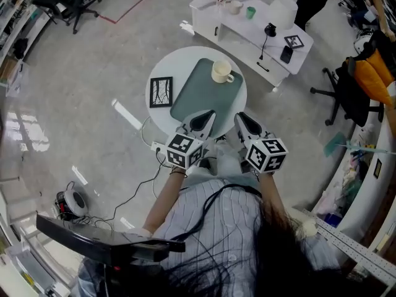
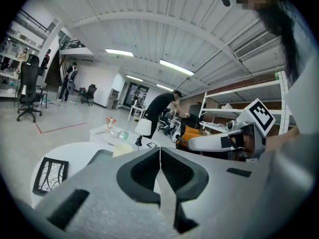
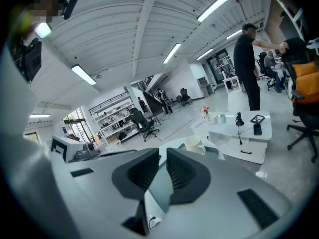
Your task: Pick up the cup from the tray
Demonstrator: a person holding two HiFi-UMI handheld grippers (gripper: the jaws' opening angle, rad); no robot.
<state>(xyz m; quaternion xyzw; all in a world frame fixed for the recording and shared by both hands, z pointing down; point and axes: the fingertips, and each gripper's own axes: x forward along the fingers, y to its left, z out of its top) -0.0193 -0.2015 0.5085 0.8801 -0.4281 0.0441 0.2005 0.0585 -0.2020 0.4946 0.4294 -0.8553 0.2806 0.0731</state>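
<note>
A cream cup (image 1: pixel 221 72) with a handle stands upright at the far end of a grey-green tray (image 1: pixel 198 98) on a round white table (image 1: pixel 238 98). Both grippers hover over the table's near edge, well short of the cup. My left gripper (image 1: pixel 208 117) has its jaws pressed together with nothing in them. My right gripper (image 1: pixel 240 119) is also shut and empty. In the left gripper view the cup (image 2: pixel 123 149) shows just left of the closed gripper (image 2: pixel 160 149). The right gripper view has the cup (image 3: pixel 193 144) just right of the gripper (image 3: pixel 163 154).
A black picture frame (image 1: pixel 161 92) lies on the table left of the tray. Beyond stands a low white table (image 1: pixel 260 30) with a lamp (image 1: pixel 283 11) and small items. An office chair (image 1: pixel 346 94) is at the right. Cables and a power strip (image 1: pixel 158 146) lie on the floor.
</note>
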